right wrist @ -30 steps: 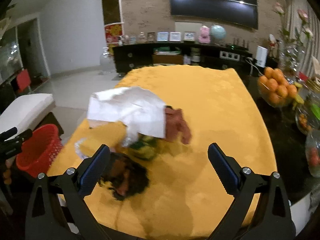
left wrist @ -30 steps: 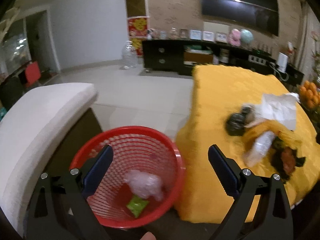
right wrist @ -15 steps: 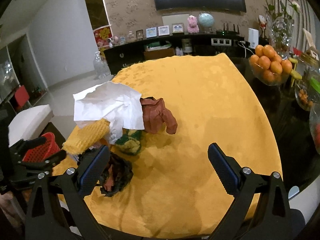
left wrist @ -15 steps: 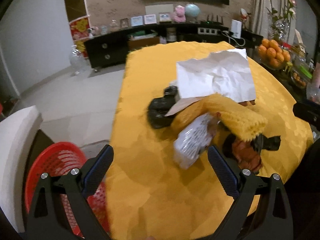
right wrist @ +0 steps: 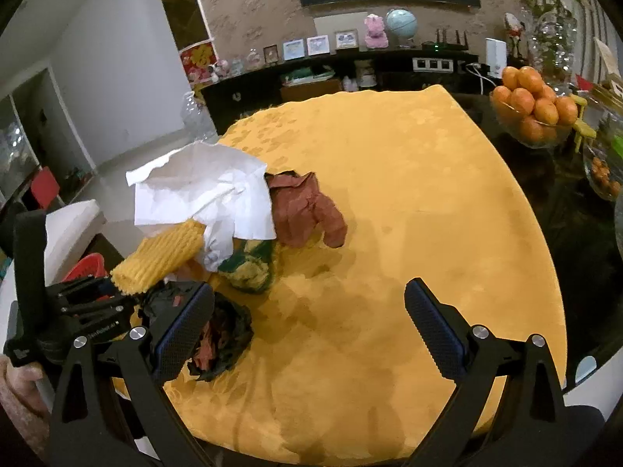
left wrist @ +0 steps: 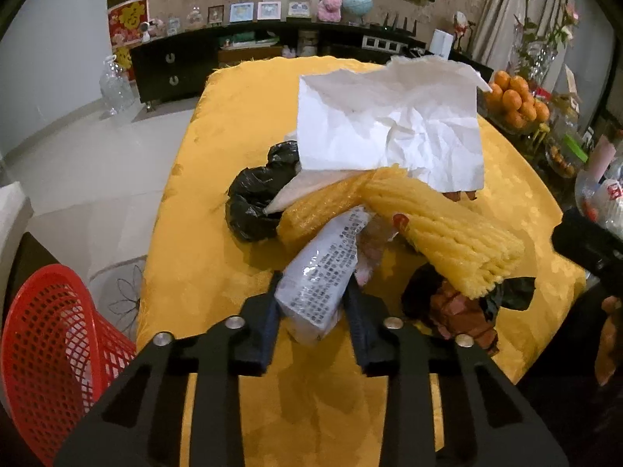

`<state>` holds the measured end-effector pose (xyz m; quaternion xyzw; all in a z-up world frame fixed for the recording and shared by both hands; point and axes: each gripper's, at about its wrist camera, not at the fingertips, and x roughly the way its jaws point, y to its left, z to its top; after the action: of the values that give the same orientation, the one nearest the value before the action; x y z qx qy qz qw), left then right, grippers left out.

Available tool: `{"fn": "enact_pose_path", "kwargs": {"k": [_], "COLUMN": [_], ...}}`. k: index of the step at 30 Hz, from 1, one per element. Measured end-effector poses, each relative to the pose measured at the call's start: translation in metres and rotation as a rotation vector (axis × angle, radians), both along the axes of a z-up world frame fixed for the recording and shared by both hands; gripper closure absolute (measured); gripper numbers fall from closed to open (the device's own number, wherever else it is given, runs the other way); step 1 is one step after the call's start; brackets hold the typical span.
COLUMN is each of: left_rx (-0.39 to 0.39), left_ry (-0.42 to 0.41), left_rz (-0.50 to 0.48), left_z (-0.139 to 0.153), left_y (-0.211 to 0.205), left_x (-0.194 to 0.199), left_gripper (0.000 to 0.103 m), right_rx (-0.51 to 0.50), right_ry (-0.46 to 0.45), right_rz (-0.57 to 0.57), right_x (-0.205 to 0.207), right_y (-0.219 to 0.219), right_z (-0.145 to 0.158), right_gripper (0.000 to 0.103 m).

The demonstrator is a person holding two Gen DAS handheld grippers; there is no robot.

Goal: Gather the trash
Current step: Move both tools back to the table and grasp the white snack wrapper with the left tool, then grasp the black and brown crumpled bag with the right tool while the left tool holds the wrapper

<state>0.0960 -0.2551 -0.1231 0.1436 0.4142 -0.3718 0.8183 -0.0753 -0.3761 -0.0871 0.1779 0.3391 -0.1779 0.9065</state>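
A heap of trash lies on the yellow tablecloth [left wrist: 218, 257]. My left gripper [left wrist: 313, 311] is shut on a silver printed wrapper [left wrist: 323, 268] at the heap's near edge. Behind it lie yellow foam netting [left wrist: 440, 229], a black plastic bag [left wrist: 253, 198], white crumpled paper [left wrist: 389, 128] and a dark wad with red scraps [left wrist: 463, 311]. The red mesh basket [left wrist: 50, 354] stands on the floor at lower left. My right gripper [right wrist: 307, 327] is open and empty above the cloth [right wrist: 389, 202], right of the heap; brown paper [right wrist: 307, 206] and a green-yellow wrapper [right wrist: 249, 268] show there.
A bowl of oranges [right wrist: 533, 113] and glassware stand on the dark table at the right. A white seat [right wrist: 74, 222] is beside the basket. A dark TV cabinet [left wrist: 175, 66] and a clear jug [left wrist: 115, 85] stand across the floor.
My left gripper swung from over the basket to the table, moved in on the heap and shut on the silver wrapper. My right gripper stayed open and drew back slightly.
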Motion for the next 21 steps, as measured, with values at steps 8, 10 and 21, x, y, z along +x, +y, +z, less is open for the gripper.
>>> {"fn": "enact_pose_path", "kwargs": {"k": [8,10,21], "left_rx": [-0.064,-0.075,-0.081], "left_ry": [-0.003,-0.029,-0.116], "left_rz": [0.041,0.055,0.131], "left_z": [0.021,0.028,0.046], "left_y": [0.027,0.036,0.073], "left_x": [-0.007,-0.011,-0.023], "left_gripper": [0.077,0.077,0.077], "right_rx": [-0.010,-0.007,-0.033], "right_ry": [-0.019,-0.020,0.052], "right_rz": [0.104,0.130,0.257], "right_x": [0.007,0.011,0.045], "right_y": [0.021,0.026,0.066], "right_z": [-0.001,-0.001,-0.017], "right_gripper": [0.007,0.008,0.008]}}
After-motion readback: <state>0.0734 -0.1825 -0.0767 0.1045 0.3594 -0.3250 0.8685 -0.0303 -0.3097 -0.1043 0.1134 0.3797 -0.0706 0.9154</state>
